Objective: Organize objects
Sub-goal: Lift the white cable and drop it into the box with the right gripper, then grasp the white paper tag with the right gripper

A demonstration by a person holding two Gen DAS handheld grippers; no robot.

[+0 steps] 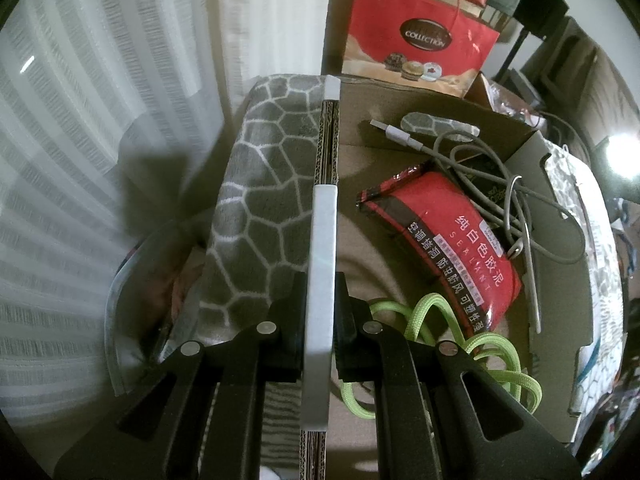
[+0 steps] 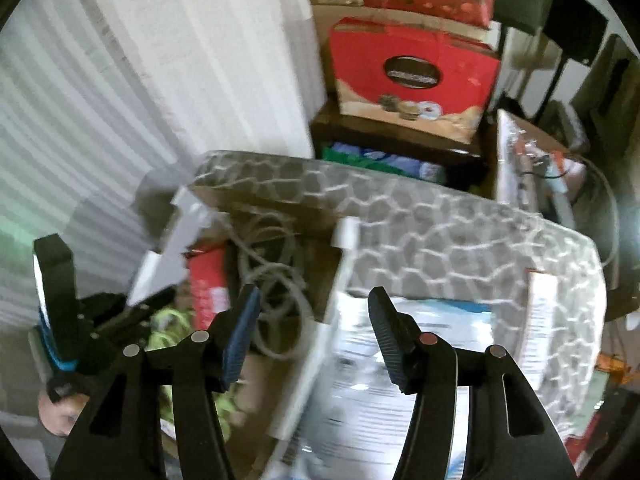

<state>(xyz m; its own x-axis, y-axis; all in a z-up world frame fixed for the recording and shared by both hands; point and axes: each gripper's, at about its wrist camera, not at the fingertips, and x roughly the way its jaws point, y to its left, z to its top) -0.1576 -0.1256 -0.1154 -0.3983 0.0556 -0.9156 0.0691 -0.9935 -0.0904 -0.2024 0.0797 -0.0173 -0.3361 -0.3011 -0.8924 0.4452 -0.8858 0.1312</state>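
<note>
A cardboard storage box with a grey cobble-pattern outside (image 1: pixel 264 184) fills the left wrist view. My left gripper (image 1: pixel 320 304) is shut on its white-edged wall (image 1: pixel 322 248). Inside lie a red sealant pouch (image 1: pixel 448 240), grey cables (image 1: pixel 500 184) and a lime-green cord (image 1: pixel 440 320). In the blurred right wrist view my right gripper (image 2: pixel 316 320) is open and empty above the same box (image 2: pixel 440 232), over the wall between its compartments. The left gripper also shows there (image 2: pixel 80 320), at the box's left wall. White printed packets (image 2: pixel 384 380) lie in the right compartment.
A red gift bag marked COLLECTION (image 1: pixel 416 44) stands on boxes behind, and it also shows in the right wrist view (image 2: pixel 412 72). White curtains (image 1: pixel 100 100) hang at the left. Dark furniture and clutter (image 1: pixel 560 60) sit at the right.
</note>
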